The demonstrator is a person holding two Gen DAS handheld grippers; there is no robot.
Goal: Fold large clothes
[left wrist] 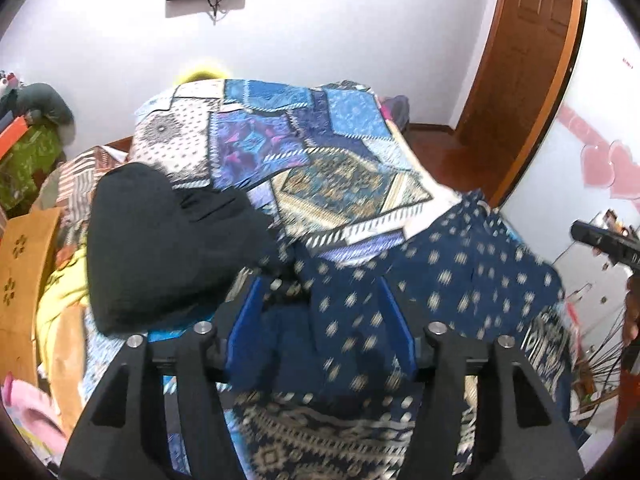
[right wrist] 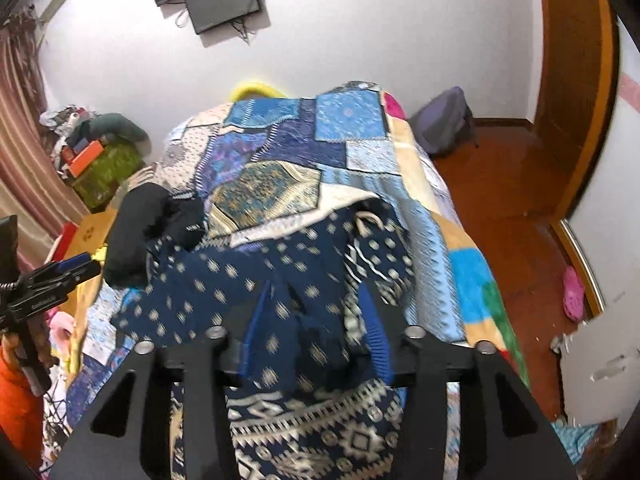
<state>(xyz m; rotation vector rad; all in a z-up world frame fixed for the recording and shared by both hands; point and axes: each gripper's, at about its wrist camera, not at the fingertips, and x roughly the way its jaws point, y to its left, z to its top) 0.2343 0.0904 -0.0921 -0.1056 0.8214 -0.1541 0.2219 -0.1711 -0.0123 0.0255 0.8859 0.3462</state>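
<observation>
A navy garment (left wrist: pixel 460 264) with cream dots and a patterned border lies rumpled on the near end of a bed covered by a blue patchwork quilt (left wrist: pixel 280 136). My left gripper (left wrist: pixel 320 284) hovers over the garment's left part. Its blue pads stand well apart, with cloth under the gap but not pinched. In the right wrist view my right gripper (right wrist: pixel 316 288) is over the same garment (right wrist: pixel 224 280), open too, with folds of cloth between the pads and no grip on them. My left gripper (right wrist: pixel 92 263) shows at that view's left edge. Both views are motion-blurred.
A black bundle of cloth (left wrist: pixel 160 248) lies on the bed's left side, touching the garment's far left corner. A carved wooden panel (left wrist: pixel 24 280) and yellow cloth sit left of the bed. A backpack (right wrist: pixel 444 120), a wooden door (left wrist: pixel 520 60) and a pink slipper (right wrist: pixel 574 292) are on the right.
</observation>
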